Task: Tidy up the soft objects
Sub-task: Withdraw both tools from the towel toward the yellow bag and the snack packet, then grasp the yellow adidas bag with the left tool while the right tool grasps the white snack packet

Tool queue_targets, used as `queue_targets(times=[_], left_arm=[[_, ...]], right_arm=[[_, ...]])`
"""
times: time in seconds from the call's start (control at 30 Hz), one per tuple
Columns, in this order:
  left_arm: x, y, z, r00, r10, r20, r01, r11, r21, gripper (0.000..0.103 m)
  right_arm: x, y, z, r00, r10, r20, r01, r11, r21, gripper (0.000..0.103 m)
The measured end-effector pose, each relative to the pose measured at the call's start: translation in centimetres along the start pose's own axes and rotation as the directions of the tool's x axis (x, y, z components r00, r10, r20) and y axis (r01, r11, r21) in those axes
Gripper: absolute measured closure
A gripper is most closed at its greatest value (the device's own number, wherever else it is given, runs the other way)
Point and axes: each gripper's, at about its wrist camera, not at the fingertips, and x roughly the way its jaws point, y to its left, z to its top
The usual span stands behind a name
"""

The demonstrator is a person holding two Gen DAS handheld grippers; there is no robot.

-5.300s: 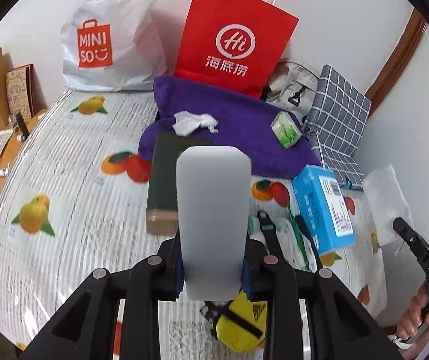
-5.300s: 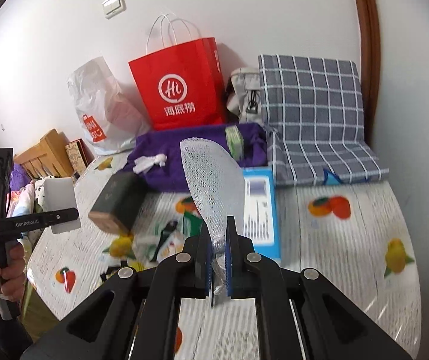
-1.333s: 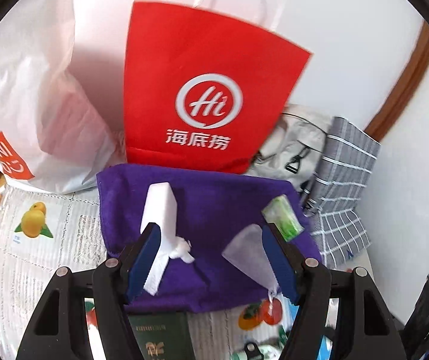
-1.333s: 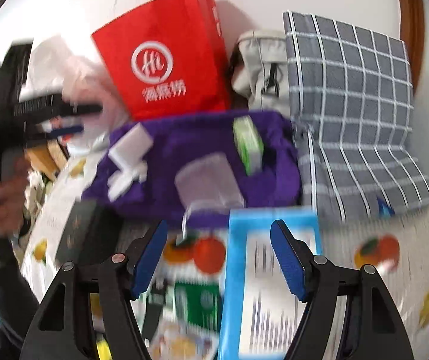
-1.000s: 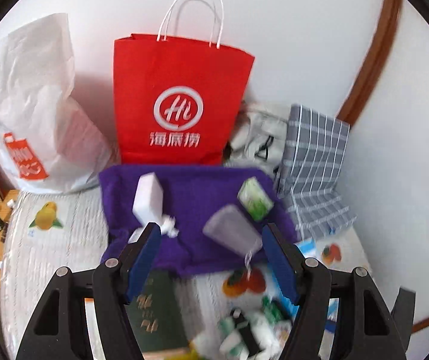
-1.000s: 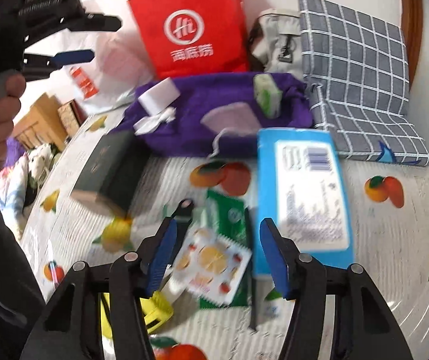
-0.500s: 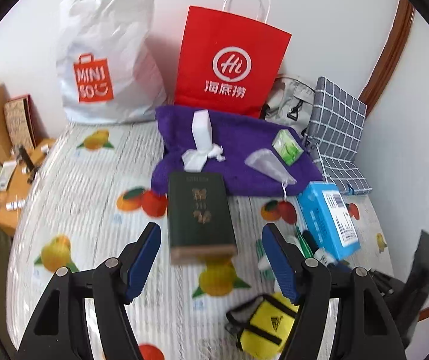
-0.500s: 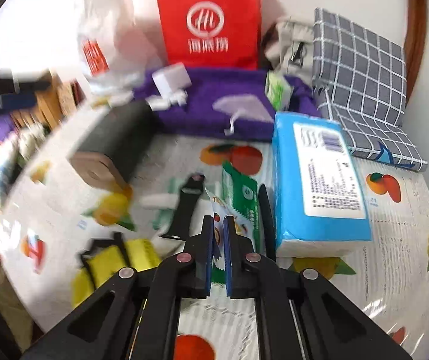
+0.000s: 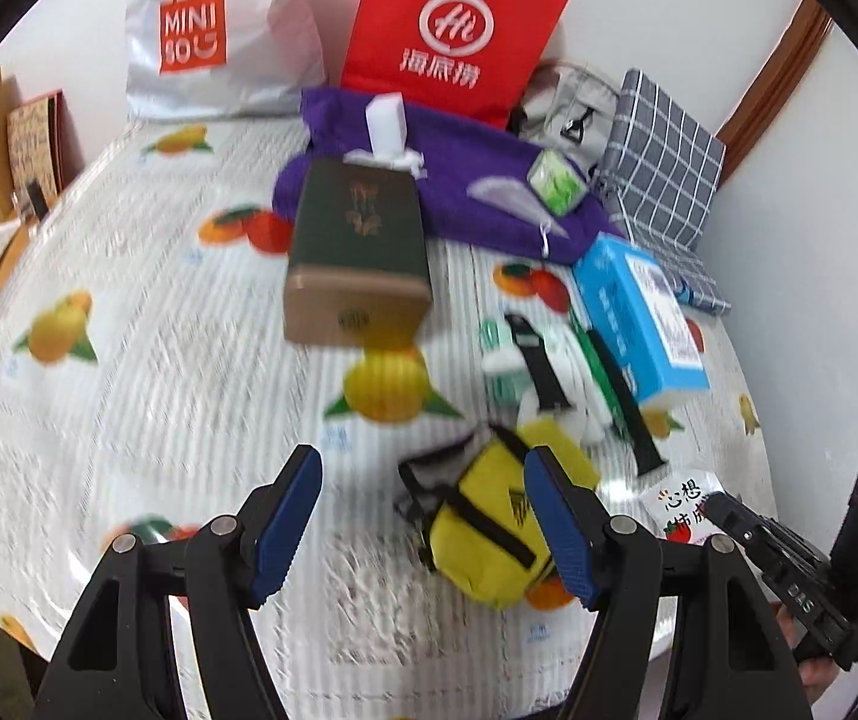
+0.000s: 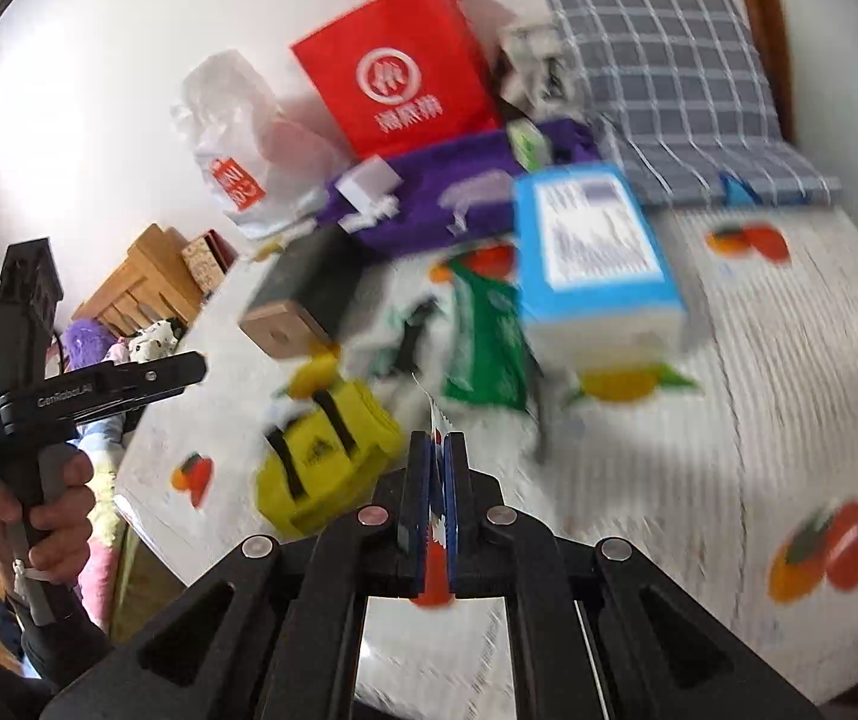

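Note:
My right gripper (image 10: 436, 444) is shut on a thin white snack packet (image 10: 434, 417) with a strawberry print, held edge-on above the bed. In the left wrist view that packet (image 9: 678, 504) hangs at the right gripper's tip (image 9: 720, 510). My left gripper (image 9: 422, 468) stands open and empty over the bedsheet. A yellow pouch (image 9: 489, 531) lies beside its right finger. At the back, a purple towel (image 9: 459, 174) carries a white block (image 9: 384, 117), a mesh bag (image 9: 507, 195) and a green tissue pack (image 9: 555, 183).
A dark green box (image 9: 357, 240) lies mid-bed. A blue tissue package (image 9: 639, 312), a green packet (image 10: 483, 336) and a black strap (image 9: 540, 366) lie to the right. Red bag (image 9: 459, 30), white plastic bag (image 9: 213, 36) and checked cushion (image 9: 663, 168) line the wall. A hand (image 10: 39, 498) holds the left gripper.
Both grippers left their items on the purple towel and drew back toward the near edge. The right one shut on the strawberry packet and lifted it; the left stayed open and sank.

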Motion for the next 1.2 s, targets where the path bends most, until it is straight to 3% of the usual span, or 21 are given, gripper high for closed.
queue_targets(times=[0.1, 0.3, 0.33, 0.37, 0.43, 0.57, 0.7, 0.83, 0.9, 0.97, 1.13, 1.2], left_arm=[[0.7, -0.1, -1.3, 1.000, -0.001, -0.020, 0.001, 1.000, -0.011, 0.035], [1.6, -0.3, -2.2, 0.999, -0.001, -0.045, 0.000, 0.999, -0.032, 0.035], [1.5, -0.3, -2.2, 0.999, -0.001, -0.044, -0.001, 0.999, -0.032, 0.035], [1.5, -0.4, -2.1, 0.999, 0.001, -0.043, -0.003, 1.000, -0.031, 0.035], [1.5, -0.5, -2.1, 0.999, 0.003, -0.038, -0.004, 1.000, -0.029, 0.035], [1.4, -0.7, -2.2, 0.999, -0.004, -0.035, 0.004, 1.000, -0.020, 0.035], [1.3, -0.8, -2.4, 0.999, -0.012, -0.034, 0.012, 1.000, -0.011, 0.035], [1.5, -0.8, -2.6, 0.999, -0.018, -0.031, 0.018, 1.000, 0.007, 0.035], [1.8, -1.0, -2.7, 0.999, -0.028, -0.035, 0.028, 0.999, 0.018, 0.035], [2.2, -1.4, -2.8, 0.998, -0.040, -0.043, 0.042, 0.999, 0.035, 0.035], [3.6, -3.7, -3.2, 0.997, -0.053, -0.058, 0.060, 0.990, 0.125, 0.035], [4.8, -4.6, -3.4, 0.996, -0.036, -0.082, 0.050, 0.984, 0.169, 0.027]], right_arm=[[0.2, -2.9, -1.4, 0.999, -0.045, -0.014, 0.046, 0.997, 0.059, 0.098], [0.1, -6.5, -2.4, 0.983, -0.183, 0.007, 0.182, 0.981, 0.065, 0.085], [0.0, -6.7, -2.6, 0.981, -0.193, 0.010, 0.192, 0.980, 0.061, 0.073], [-0.1, -7.0, -2.8, 0.982, -0.191, 0.008, 0.190, 0.980, 0.058, 0.053], [-0.3, -7.2, -3.2, 0.984, -0.176, 0.017, 0.175, 0.983, 0.052, 0.034], [0.1, -6.3, -4.0, 0.986, -0.162, 0.038, 0.162, 0.987, -0.005, 0.021], [2.7, -5.3, -4.8, 0.977, -0.212, -0.032, 0.208, 0.974, -0.095, 0.021], [3.9, -3.8, -5.4, 0.946, -0.323, 0.018, 0.320, 0.925, -0.207, 0.023], [3.9, -3.8, -5.3, 0.947, -0.321, 0.024, 0.319, 0.928, -0.191, 0.029], [3.7, -3.9, -5.2, 0.944, -0.327, 0.033, 0.327, 0.927, -0.184, 0.048], [3.4, -4.1, -5.2, 0.943, -0.330, 0.039, 0.331, 0.925, -0.189, 0.055], [3.4, -4.1, -5.4, 0.943, -0.328, 0.048, 0.331, 0.922, -0.199, 0.056]])
